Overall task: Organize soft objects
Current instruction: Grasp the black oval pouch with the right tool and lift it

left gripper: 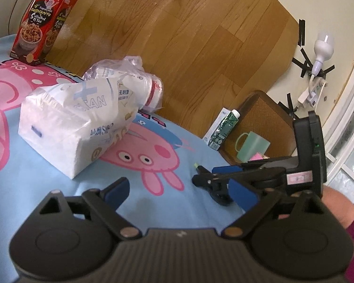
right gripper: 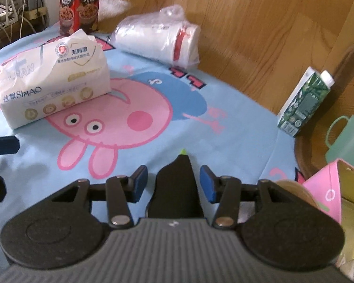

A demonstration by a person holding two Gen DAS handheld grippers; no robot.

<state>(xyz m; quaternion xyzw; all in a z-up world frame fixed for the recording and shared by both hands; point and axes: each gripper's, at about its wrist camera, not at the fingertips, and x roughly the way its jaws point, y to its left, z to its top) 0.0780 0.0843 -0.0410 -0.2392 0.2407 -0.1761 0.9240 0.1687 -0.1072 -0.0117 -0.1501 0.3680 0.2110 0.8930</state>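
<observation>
Tissue pack (left gripper: 77, 127) (right gripper: 54, 87): lies on the blue cartoon-pig cloth (left gripper: 23, 200) (right gripper: 224, 141), left of centre in both wrist views, with its plastic wrapper torn open and puffed up at the top. Touches nothing but the cloth. Just behind it, towards the upper middle, lies a bagged stack of paper cups (left gripper: 139, 82) (right gripper: 158, 44) on its side at the cloth's far edge. Stands upright at upper left: a red snack box (left gripper: 40, 21) (right gripper: 80, 4).

Left gripper (left gripper: 181, 192): spread wide over bare cloth in the lower middle of its own view, with nothing between the blue pads (left gripper: 120, 191). Points towards the tissue pack but stays apart from it.

Right gripper (right gripper: 173, 184): about half open, low over the cloth at the bottom centre of its view. Between its pads (right gripper: 139, 184) sits a black object with a green tip (right gripper: 177, 176) (left gripper: 200, 168); a sliver of cloth shows on the left side, so no firm clamp is visible. Cannot tell what the object is. Appears from the side at the right of the left wrist view, with a person's hand (left gripper: 337, 207) and a maroon sleeve behind it.

Off the cloth's right edge: a green-and-white carton (left gripper: 221, 127) (right gripper: 304, 101) standing upright, and beside it a pale green mug (left gripper: 252, 146) (right gripper: 344, 139) on a woven chair seat (left gripper: 266, 118).
</observation>
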